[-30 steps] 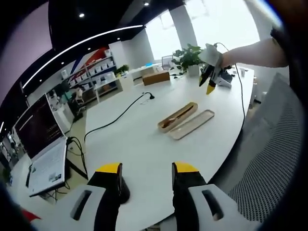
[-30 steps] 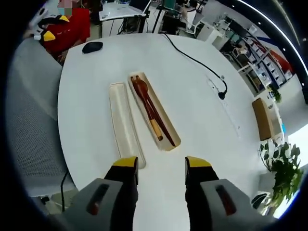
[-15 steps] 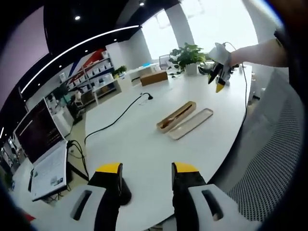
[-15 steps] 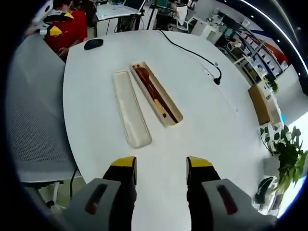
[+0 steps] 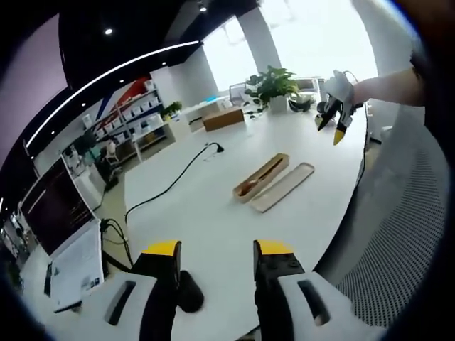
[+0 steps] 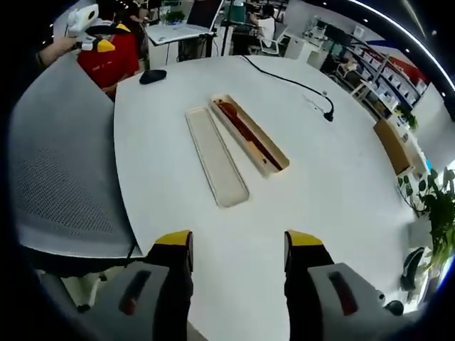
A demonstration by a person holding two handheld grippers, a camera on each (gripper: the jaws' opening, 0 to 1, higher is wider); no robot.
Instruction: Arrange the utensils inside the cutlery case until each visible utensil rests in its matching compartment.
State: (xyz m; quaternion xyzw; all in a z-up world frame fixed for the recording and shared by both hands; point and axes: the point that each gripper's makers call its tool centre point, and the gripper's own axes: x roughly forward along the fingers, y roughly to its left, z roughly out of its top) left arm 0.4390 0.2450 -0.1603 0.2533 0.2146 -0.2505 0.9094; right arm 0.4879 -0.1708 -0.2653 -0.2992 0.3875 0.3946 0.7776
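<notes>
Pulled farther back from case [image 6: 249, 133] and lid [image 6: 217, 156] on tabletop [image 6: 341, 185]. Left gripper [image 5: 214, 249], right gripper [image 6: 237, 241]: jaws open, empty, touching nothing.

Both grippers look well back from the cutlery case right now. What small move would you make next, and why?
Probably bring the right gripper forward toward the cutlery case. Its jaws stand open and hold nothing, with bare white table between them and the case. The utensils lie in the case, the lid flat beside it. The left gripper is farther off.

Bright office, white table [image 5: 213, 213], mesh chair [image 6: 64, 177]
</notes>
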